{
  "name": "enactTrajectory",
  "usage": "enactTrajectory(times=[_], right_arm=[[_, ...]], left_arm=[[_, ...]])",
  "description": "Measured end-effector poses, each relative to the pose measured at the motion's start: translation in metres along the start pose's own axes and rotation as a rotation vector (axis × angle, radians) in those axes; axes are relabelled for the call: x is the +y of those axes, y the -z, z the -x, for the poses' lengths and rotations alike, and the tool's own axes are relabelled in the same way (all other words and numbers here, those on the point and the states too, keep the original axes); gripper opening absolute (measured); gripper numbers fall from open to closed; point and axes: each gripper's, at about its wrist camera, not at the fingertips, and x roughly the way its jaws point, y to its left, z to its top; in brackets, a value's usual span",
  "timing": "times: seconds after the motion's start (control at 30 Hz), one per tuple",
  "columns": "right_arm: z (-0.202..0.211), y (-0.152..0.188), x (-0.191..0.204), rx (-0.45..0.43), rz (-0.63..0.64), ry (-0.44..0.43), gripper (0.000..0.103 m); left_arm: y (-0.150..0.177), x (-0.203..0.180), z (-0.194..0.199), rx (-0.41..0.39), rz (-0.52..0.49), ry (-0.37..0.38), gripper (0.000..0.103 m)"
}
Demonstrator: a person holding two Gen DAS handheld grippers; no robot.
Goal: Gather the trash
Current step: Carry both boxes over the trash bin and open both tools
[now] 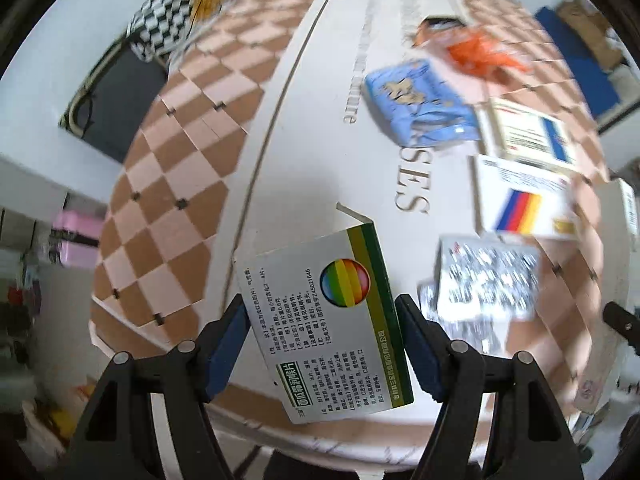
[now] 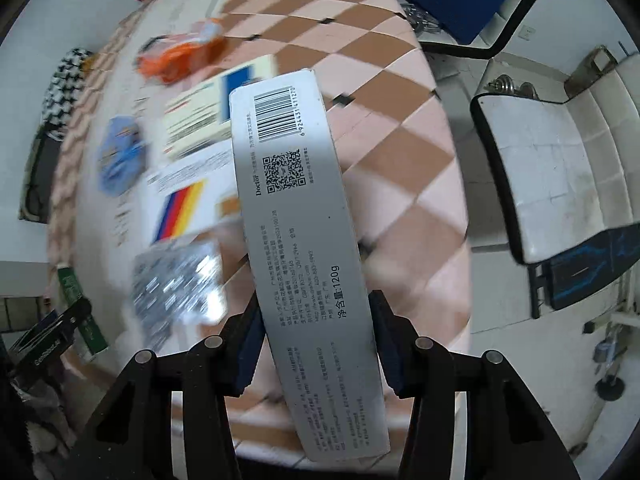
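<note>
Table (image 1: 280, 184) is only partly cleared: blue packet (image 1: 420, 100), orange wrapper (image 1: 480, 52), two cartons and foil blister packs (image 1: 484, 280) are left on it, far and right. Long grey box (image 2: 304, 240) is clamped in the right gripper (image 2: 316, 344), green-edged medicine box (image 1: 324, 320) in the left gripper (image 1: 320, 344), both lifted above the near edge; no bin is seen.

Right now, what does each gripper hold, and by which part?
Left gripper: green-edged medicine box, by its long edges near one end. Right gripper: toothpaste box, across its sides below the middle.

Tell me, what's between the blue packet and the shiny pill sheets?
The white box with the colour stripes lies between the blue packet and the shiny pill sheets, in the right wrist view.
</note>
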Motion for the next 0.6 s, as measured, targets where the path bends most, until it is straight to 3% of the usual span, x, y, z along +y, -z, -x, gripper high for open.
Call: enactTrajectory(times=[0.17,0.27,0.43,0.6], right_arm=[[0.032,0.081,0.034,-0.053,-0.027,-0.059,0.052],[0.048,0.149,0.066,-0.072,-0.043,-0.083,0.052],[0.042,0.254,0.098,-0.011,-0.079,-0.117,0.052],[-0.015,0.356,0.106,0.159,-0.114,-0.106,0.052]], left_arm=[[0.049,0.011,0.045,-0.097,-0.115,0.059,0.071],[0.077,0.039,0.051,-0.104,-0.17,0.105,0.071],[0.149,0.08,0.041,-0.031,-0.225,0.159,0.07],[0.212,0.093,-0.017,0.133,-0.24,0.201,0.07]])
